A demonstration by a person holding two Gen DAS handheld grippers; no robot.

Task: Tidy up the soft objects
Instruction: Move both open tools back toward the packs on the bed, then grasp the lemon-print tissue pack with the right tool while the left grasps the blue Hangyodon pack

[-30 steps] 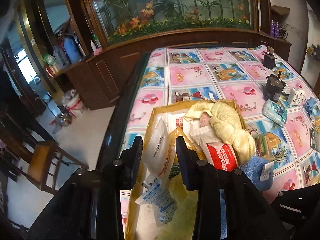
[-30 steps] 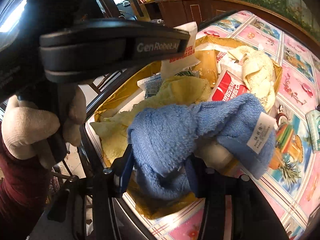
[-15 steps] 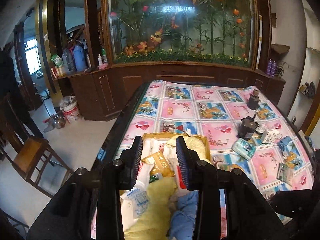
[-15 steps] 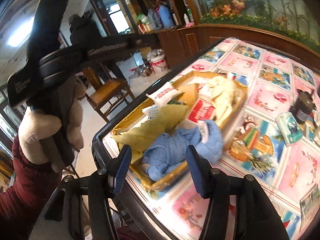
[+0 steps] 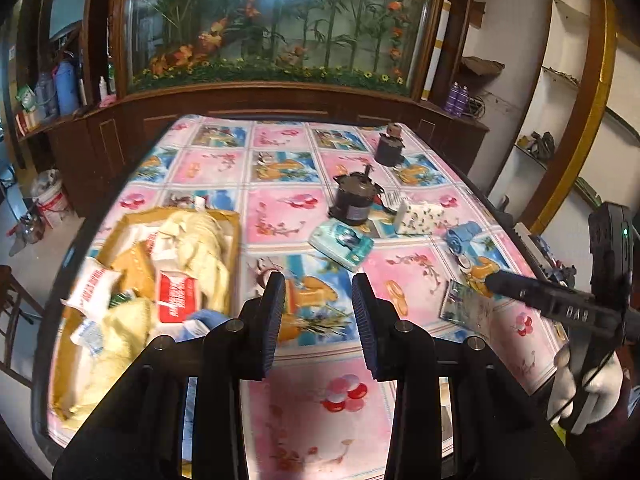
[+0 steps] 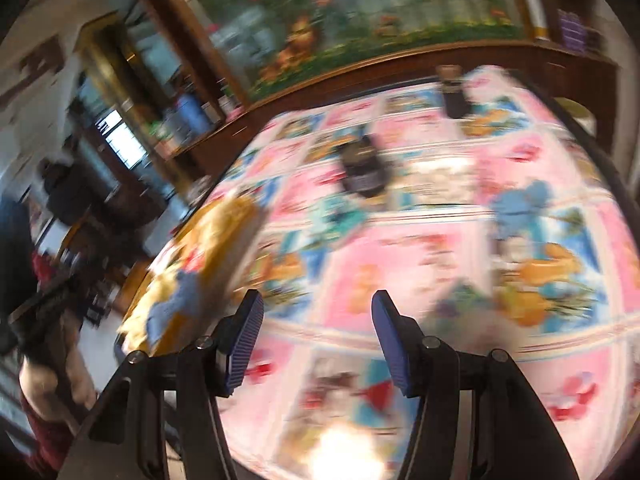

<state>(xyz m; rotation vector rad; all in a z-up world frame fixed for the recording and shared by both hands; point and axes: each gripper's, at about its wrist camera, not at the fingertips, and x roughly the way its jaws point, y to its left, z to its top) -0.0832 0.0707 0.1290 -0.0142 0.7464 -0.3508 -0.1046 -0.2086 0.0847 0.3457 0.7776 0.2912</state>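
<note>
both tools hang released over the patterned tablecloth (image 5: 280,208), the left gripper (image 5: 318,322) and right gripper (image 6: 318,340) each gaping on nothing. one yellow tray (image 5: 234,248) at the table's left holds a blue towel (image 5: 204,316), two yellow cloths and several packets. two dark motors, one teal tissue pack (image 5: 342,242) and one blue roll (image 5: 460,236) lie well apart to the right.

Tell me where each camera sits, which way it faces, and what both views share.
Left wrist: on the left gripper, looking across the table toward the glass plant display; the yellow tray lies to its left, the gloved right hand at right.
Right wrist: on the right gripper, motion-blurred, facing the same table; the gloved left hand shows at left.
Shared: tray, blue towel, dark canister.
</note>
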